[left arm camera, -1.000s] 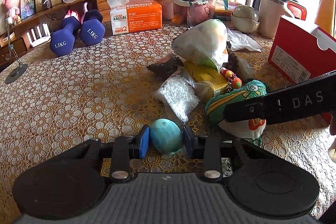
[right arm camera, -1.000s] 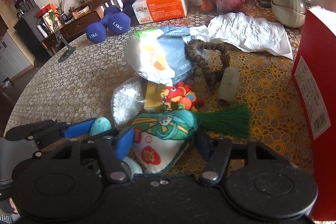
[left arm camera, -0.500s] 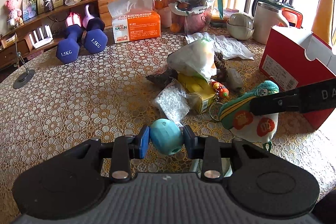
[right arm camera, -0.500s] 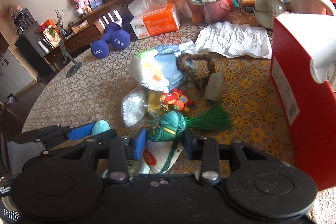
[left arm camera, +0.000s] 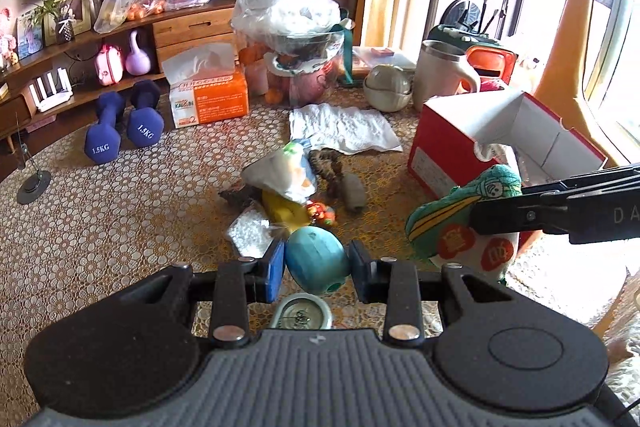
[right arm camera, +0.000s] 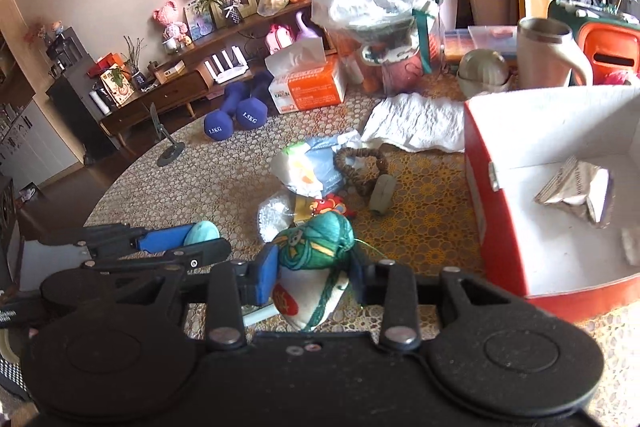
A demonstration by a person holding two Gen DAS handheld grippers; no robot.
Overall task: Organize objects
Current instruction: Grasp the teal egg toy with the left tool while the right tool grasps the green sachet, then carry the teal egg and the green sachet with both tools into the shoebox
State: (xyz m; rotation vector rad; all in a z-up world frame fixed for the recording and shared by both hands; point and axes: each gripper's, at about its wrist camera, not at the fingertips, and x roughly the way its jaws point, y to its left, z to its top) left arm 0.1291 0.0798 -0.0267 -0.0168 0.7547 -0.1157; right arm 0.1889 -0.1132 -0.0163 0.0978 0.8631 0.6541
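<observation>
My left gripper [left arm camera: 316,261] is shut on a teal egg-shaped ball [left arm camera: 316,259], held above the table. My right gripper [right arm camera: 314,273] is shut on a green and white embroidered pouch [right arm camera: 314,267] with a tassel, also lifted clear of the table. In the left wrist view the pouch [left arm camera: 460,227] hangs from the right gripper's dark fingers at the right. The right wrist view shows the left gripper [right arm camera: 196,241] with the ball [right arm camera: 202,231] at lower left. An open red box [right arm camera: 560,187] with a white inside stands to the right, holding crumpled foil.
A pile lies mid-table: a plastic packet [left arm camera: 286,173], a yellow box [left arm camera: 286,211], a bag of white beads [left arm camera: 250,231], a braided ring [right arm camera: 356,163]. Behind stand two blue dumbbells [left arm camera: 124,131], a tissue box [left arm camera: 208,95], a paper towel [left arm camera: 344,127], a mug [left arm camera: 440,75]. A tin [left arm camera: 302,313] sits below the ball.
Both grippers have risen from the table with their objects. The right gripper closed on the pouch and lifted it; the pile now looks smaller and farther below, and the box's inside shows.
</observation>
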